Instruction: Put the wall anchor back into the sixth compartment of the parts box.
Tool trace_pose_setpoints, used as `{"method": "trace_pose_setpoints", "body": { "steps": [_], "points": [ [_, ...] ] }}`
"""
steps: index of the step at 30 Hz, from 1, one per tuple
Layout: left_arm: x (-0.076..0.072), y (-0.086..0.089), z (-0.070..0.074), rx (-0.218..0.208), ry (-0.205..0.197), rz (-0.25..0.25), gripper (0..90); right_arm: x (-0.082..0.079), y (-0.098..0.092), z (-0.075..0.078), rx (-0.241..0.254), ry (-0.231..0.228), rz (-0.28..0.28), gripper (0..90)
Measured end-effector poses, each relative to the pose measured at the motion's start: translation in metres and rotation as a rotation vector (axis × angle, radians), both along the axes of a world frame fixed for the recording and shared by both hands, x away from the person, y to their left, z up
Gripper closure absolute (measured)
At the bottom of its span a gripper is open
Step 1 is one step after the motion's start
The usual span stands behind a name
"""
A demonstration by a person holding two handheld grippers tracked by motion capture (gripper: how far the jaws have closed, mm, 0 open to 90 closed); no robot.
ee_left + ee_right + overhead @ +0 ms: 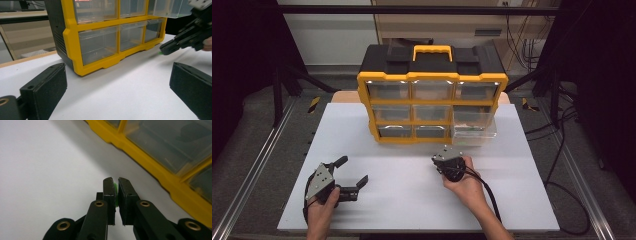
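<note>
A yellow and black drawer organizer with clear drawers stands at the back of the white board. Its middle-row right drawer is pulled out. My right gripper hovers in front of the organizer's bottom row. In the right gripper view, that gripper is shut on a small green piece pinched between its pads. The left gripper view shows the same green piece at the right gripper's tip. My left gripper rests at the board's front left, open, with nothing between its jaws.
The organizer's yellow base runs close beside the right gripper's tips. The open drawer juts out above the right gripper. Dark floor, metal rails and cables surround the board.
</note>
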State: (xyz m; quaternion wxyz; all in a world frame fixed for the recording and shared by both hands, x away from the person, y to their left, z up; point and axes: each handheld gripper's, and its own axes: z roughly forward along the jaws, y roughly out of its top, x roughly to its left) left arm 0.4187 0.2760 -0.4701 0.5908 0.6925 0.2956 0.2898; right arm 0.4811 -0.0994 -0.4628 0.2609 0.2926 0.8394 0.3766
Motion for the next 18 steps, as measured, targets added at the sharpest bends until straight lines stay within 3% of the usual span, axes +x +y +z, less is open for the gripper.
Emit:
{"method": "trace_pose_setpoints", "body": {
  "steps": [8, 18],
  "points": [
    [-0.001, -0.001, 0.0, 0.006, 0.0, -0.002, 1.0, -0.019, -0.008, 0.024, 0.041, -0.062, 0.007, 85.0],
    [-0.001, -0.002, 0.0, 0.01, 0.002, -0.002, 1.0, -0.037, -0.019, 0.074, 0.129, -0.146, 0.023, 85.0]
  ]
}}
